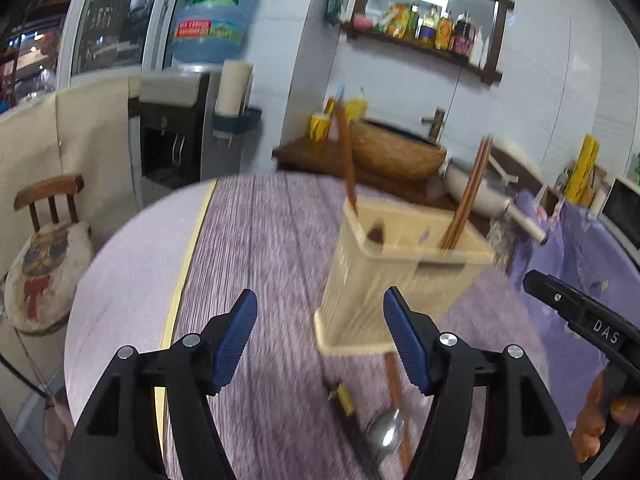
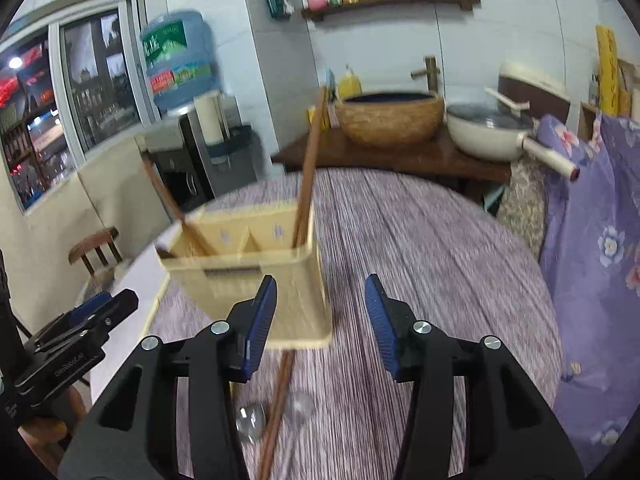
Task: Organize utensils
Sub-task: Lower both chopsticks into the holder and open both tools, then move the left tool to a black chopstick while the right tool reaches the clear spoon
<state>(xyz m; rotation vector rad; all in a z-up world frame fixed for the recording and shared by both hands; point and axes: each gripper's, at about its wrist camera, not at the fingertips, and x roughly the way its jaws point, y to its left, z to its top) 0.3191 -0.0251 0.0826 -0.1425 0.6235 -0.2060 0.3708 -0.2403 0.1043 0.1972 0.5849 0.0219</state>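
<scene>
A cream utensil holder (image 1: 400,272) with several compartments stands on the round table (image 1: 260,248), just beyond my left gripper (image 1: 320,292). That gripper is open with nothing between its blue pads. Brown chopsticks (image 1: 466,196) and a brown handle (image 1: 346,160) stick up out of the holder. In front of the holder lie a metal spoon (image 1: 386,436), loose chopsticks (image 1: 396,392) and a dark utensil with a yellow band (image 1: 346,404). My right gripper (image 2: 320,278) is open and empty, with the holder (image 2: 256,280) ahead to its left. Below it lie chopsticks (image 2: 278,400) and a spoon (image 2: 250,420).
A wooden stand with a woven basin (image 2: 390,120) and a white pan (image 2: 488,132) is behind the table. A purple floral cloth (image 2: 592,240) hangs on the right. A water dispenser (image 1: 176,128) and a chair with a cushion (image 1: 44,264) stand to the left.
</scene>
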